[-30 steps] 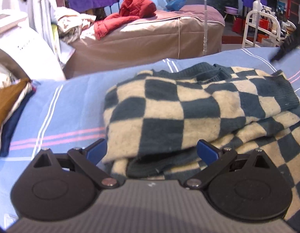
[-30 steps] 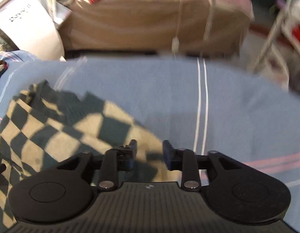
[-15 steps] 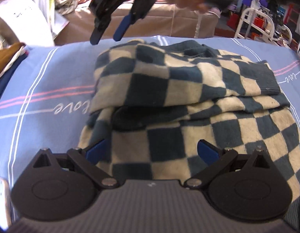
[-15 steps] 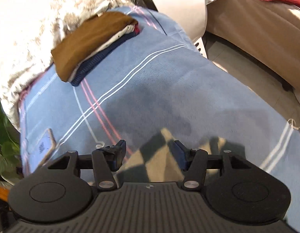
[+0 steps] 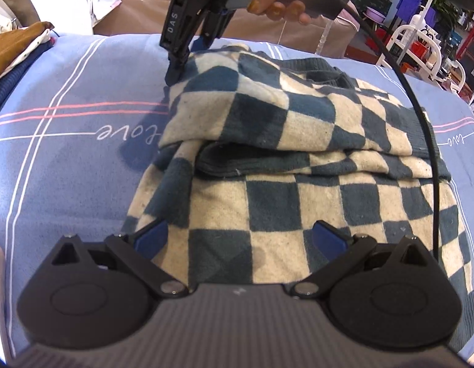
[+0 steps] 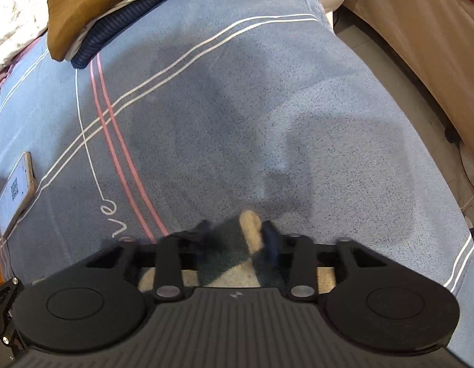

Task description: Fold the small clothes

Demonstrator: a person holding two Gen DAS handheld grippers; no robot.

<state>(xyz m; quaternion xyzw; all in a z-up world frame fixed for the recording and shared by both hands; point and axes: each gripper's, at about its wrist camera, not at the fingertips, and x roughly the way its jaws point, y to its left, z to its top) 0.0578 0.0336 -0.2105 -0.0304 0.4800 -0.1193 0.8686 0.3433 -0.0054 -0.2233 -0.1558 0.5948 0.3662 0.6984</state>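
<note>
A blue-and-cream checked sweater lies partly folded on the blue blanket, its upper half doubled over the lower. My left gripper hovers open over the sweater's near edge, with cloth under it but none pinched. My right gripper, held by a hand, points down at the sweater's far left corner. In the right wrist view its jaws are closing, and the bunched corner of the sweater fills the gap between the pads.
A stack of folded clothes, brown on top, sits at the blanket's far left corner. A phone lies near the left edge. The right gripper's black cable crosses the sweater's right side. A beige-covered bed stands beyond.
The right gripper swung in from the right, dropped onto the sweater's far left corner and narrowed its jaws around it. The left gripper tilted further down over the near edge, still open.
</note>
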